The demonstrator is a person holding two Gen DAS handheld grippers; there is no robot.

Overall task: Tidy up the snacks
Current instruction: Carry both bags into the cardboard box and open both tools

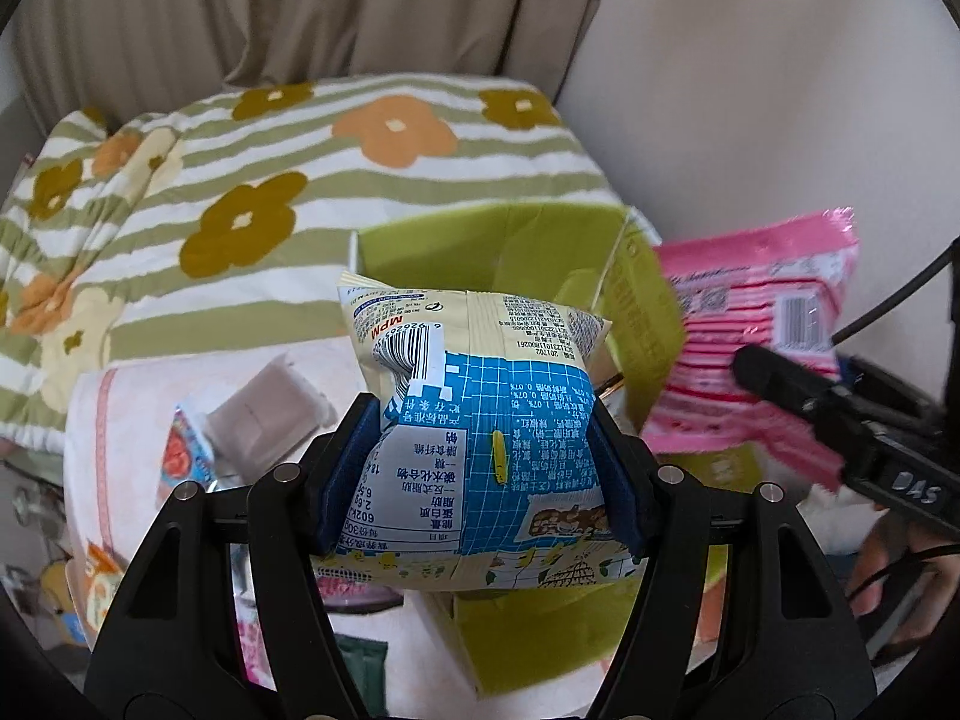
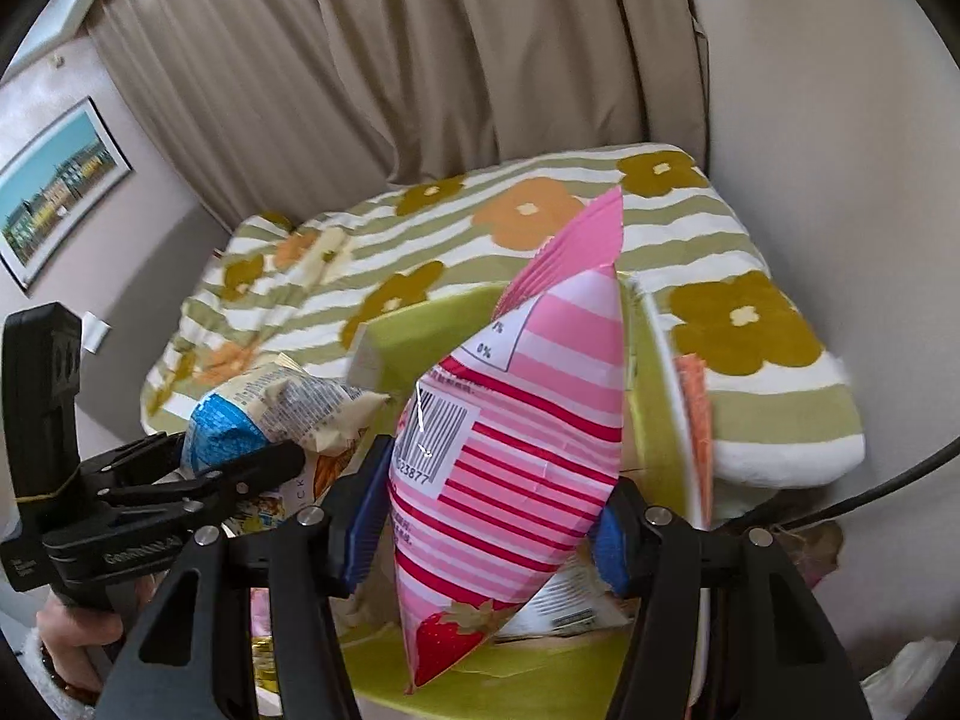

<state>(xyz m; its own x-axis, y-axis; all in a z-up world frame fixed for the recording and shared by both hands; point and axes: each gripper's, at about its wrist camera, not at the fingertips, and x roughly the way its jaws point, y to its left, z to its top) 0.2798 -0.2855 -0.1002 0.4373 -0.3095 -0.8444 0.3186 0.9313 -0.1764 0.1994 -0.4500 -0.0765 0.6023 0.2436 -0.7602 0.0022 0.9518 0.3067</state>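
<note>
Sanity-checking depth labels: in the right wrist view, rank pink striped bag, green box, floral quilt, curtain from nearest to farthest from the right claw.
1. Pink striped bag: clamped in the right claw.
2. Green box: just behind and below the bag.
3. Floral quilt: beyond the box, spreading left and right.
4. Curtain: at the back, above the quilt.
</note>
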